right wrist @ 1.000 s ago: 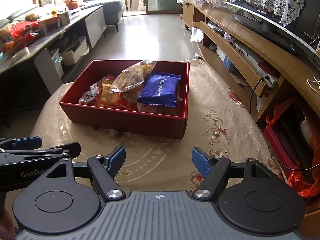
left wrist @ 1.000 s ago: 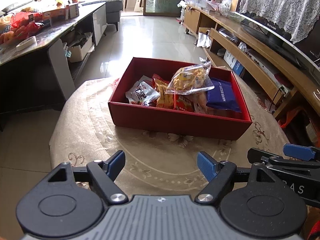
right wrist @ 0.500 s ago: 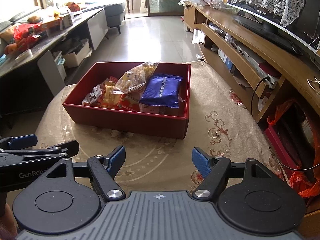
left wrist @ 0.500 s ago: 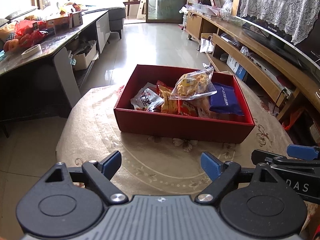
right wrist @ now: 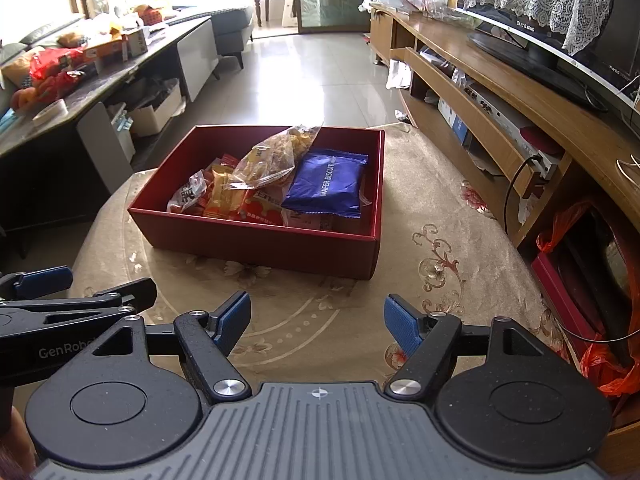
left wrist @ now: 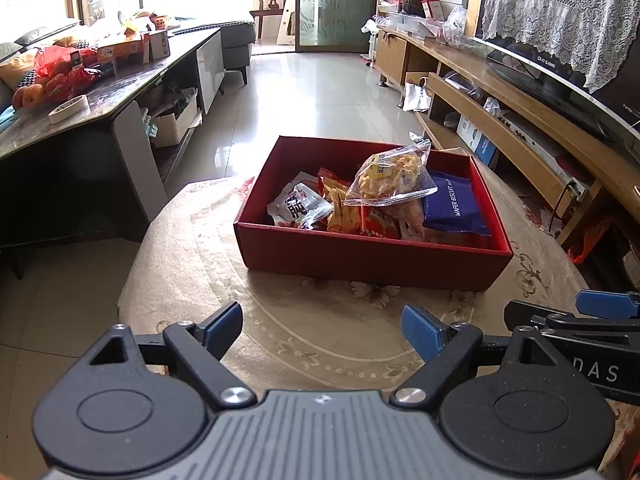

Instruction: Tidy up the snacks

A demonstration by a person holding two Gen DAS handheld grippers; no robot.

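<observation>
A red box [left wrist: 372, 256] [right wrist: 256, 240] stands on a round table with a beige patterned cloth [left wrist: 320, 332] [right wrist: 432, 264]. In it lie several snack packs: a clear bag of yellow snacks [left wrist: 390, 178] [right wrist: 276, 156] on top, a blue wafer biscuit pack [left wrist: 454, 204] [right wrist: 326, 184], orange-red packs [left wrist: 344, 208] [right wrist: 224, 196] and a white pack [left wrist: 300, 206]. My left gripper [left wrist: 322, 326] is open and empty, held above the table's near side. My right gripper [right wrist: 318, 318] is open and empty beside it, to the right.
A dark counter [left wrist: 100, 92] with fruit and boxes runs along the left. A wooden TV stand [left wrist: 520, 92] with a television [right wrist: 560, 32] runs along the right. A red-orange bag [right wrist: 608, 364] lies on the floor at the right. Tiled floor [left wrist: 312, 88] lies beyond the table.
Both grippers have drawn back and risen from the box, so it looks smaller and farther. Both stay open and empty. The snacks have not moved.
</observation>
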